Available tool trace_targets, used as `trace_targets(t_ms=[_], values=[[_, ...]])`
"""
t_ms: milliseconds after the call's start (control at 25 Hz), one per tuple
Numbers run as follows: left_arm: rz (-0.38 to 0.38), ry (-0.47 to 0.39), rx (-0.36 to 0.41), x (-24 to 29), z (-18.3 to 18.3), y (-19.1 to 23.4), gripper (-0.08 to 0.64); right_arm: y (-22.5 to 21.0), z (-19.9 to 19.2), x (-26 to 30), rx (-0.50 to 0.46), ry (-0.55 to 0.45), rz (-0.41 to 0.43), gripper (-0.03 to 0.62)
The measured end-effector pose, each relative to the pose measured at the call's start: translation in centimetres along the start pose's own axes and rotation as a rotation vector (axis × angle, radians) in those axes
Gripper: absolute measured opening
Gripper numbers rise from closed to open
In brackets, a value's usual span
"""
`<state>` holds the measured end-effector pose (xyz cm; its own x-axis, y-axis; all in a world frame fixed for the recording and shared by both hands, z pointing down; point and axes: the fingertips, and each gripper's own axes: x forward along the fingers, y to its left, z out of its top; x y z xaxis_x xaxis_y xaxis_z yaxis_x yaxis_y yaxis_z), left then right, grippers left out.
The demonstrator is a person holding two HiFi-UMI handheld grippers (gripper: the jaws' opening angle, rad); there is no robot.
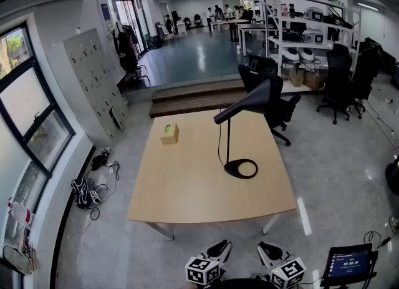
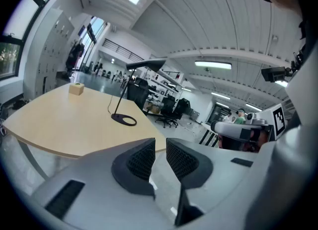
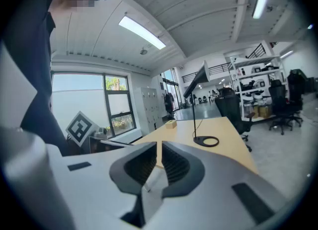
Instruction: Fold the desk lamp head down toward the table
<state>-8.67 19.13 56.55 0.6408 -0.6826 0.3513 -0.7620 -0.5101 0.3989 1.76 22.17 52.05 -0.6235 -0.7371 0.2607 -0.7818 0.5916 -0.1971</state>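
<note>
A black desk lamp stands upright on the far right part of the wooden table. It has a ring base, and its cone head is raised and angled down to the left. The lamp also shows in the left gripper view and the right gripper view, well ahead of the jaws. Both grippers hang below the table's near edge, apart from the lamp: the left gripper and the right gripper. Each has its jaws together with nothing between them.
A small tan box sits at the table's far left. Black office chairs stand behind the table, with steps beyond. Cables and bags lie on the floor at the left. A screen stands at the near right.
</note>
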Motion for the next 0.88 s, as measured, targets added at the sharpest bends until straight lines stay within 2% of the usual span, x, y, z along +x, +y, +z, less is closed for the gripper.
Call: trace_targets(t_ms=[160, 400, 600, 880], values=[[0.003, -0.005, 0.018, 0.6, -0.1, -0.6, 0.072, -0.9, -0.2, -1.0, 0.0, 0.003, -0.001, 0.035], [0.011, -0.011, 0.066, 0.8, 1.2, -1.8, 0.072, -1.8, 1.5, -2.1, -0.017, -0.033, -0.009, 0.035], [0.027, -0.022, 0.088, 0.5, 1.9, -2.7, 0.072, -1.9, 2.2, -2.7, 0.011, -0.073, 0.013, 0.035], [0.035, -0.018, 0.103, 1.8, 1.7, -4.2, 0.072, -4.4, 2.5, -4.1, 0.049, -0.103, 0.006, 0.035]])
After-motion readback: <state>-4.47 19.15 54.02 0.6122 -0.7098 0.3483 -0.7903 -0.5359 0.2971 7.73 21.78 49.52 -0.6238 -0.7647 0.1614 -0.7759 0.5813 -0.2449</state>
